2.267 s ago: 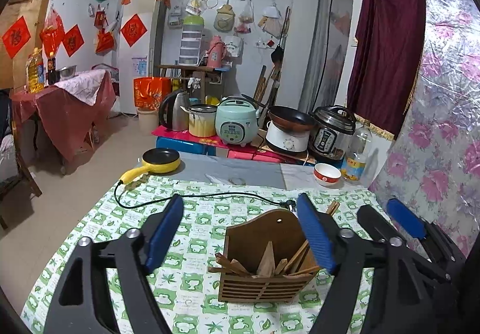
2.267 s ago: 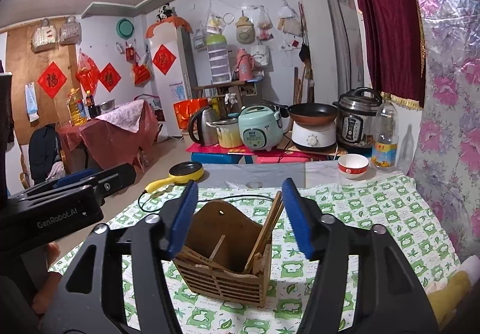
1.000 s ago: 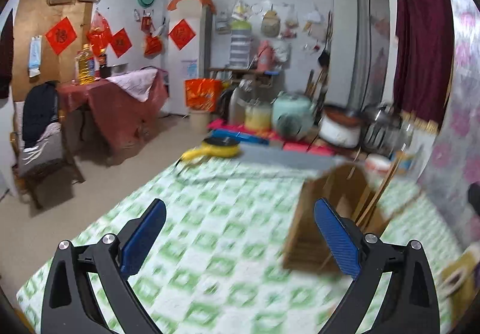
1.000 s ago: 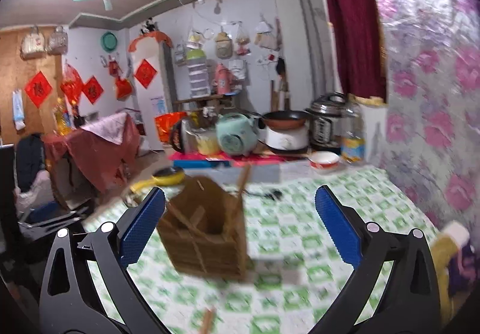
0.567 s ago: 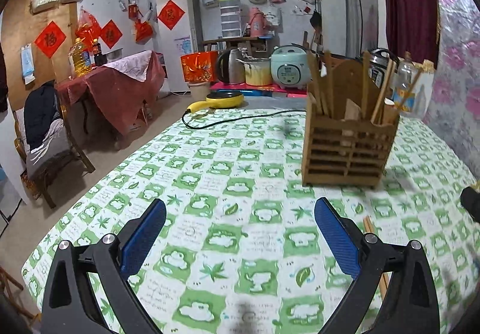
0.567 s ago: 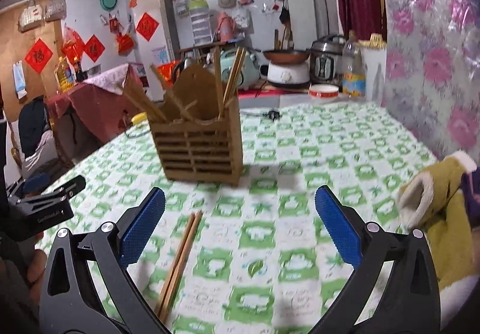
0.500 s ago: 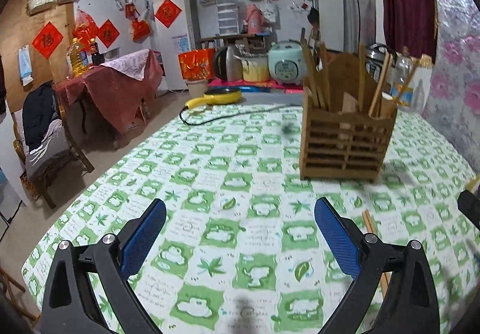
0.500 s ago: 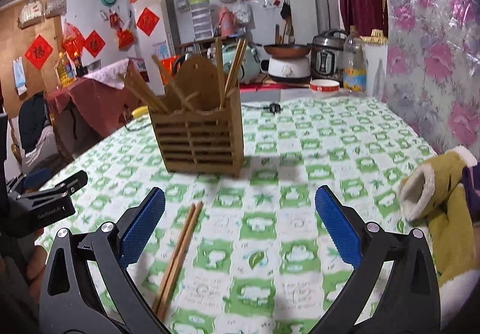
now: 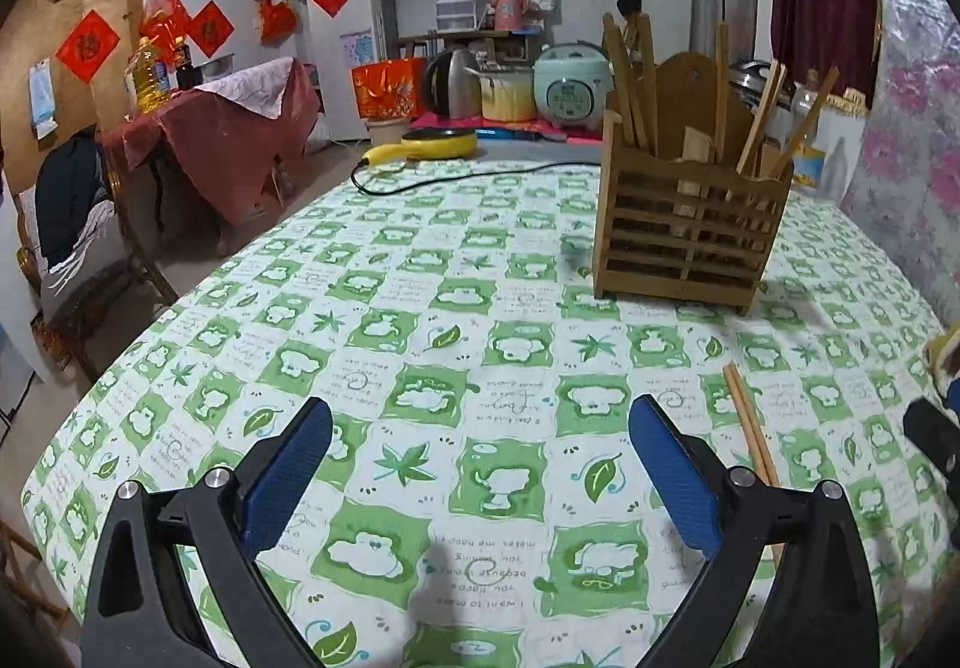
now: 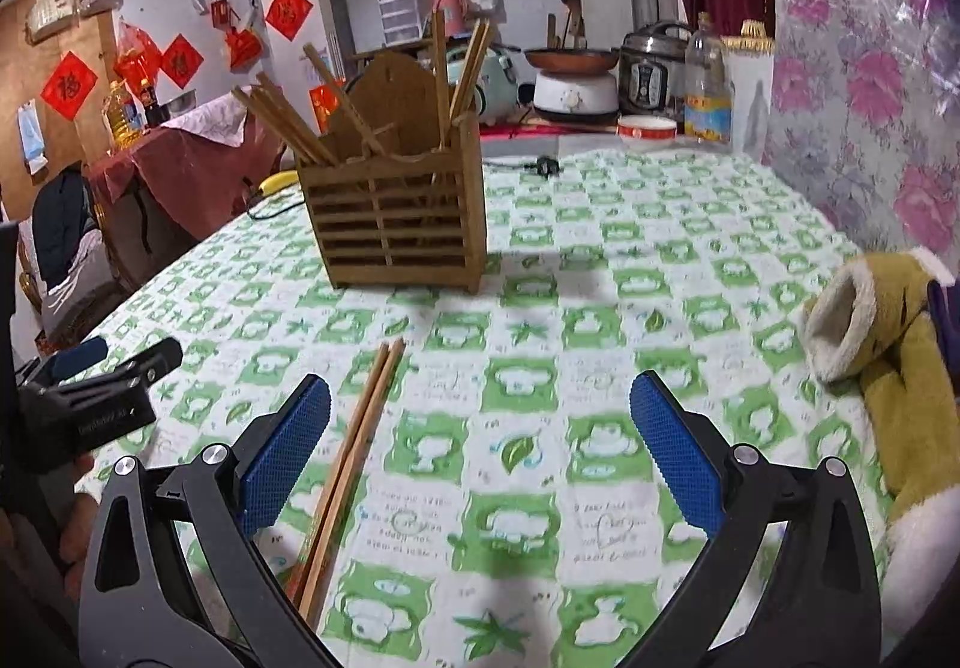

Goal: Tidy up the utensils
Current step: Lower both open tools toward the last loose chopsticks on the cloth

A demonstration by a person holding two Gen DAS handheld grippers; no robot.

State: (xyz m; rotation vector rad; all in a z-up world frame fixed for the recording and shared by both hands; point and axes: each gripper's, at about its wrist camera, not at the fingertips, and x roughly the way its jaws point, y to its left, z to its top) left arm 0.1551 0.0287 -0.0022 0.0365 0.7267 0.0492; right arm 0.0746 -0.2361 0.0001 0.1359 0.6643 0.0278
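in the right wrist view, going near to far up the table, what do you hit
Right gripper → loose chopsticks on the tablecloth → wooden utensil holder → black plug → red-and-white bowl by the far edge.

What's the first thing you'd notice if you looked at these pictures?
Probably the wooden utensil holder standing in the middle of the green-and-white checked tablecloth, with chopsticks poking out of its top. Next, the loose pair of chopsticks lying flat on the cloth nearer the camera, just inside the right tongs' wide-open blue pads.
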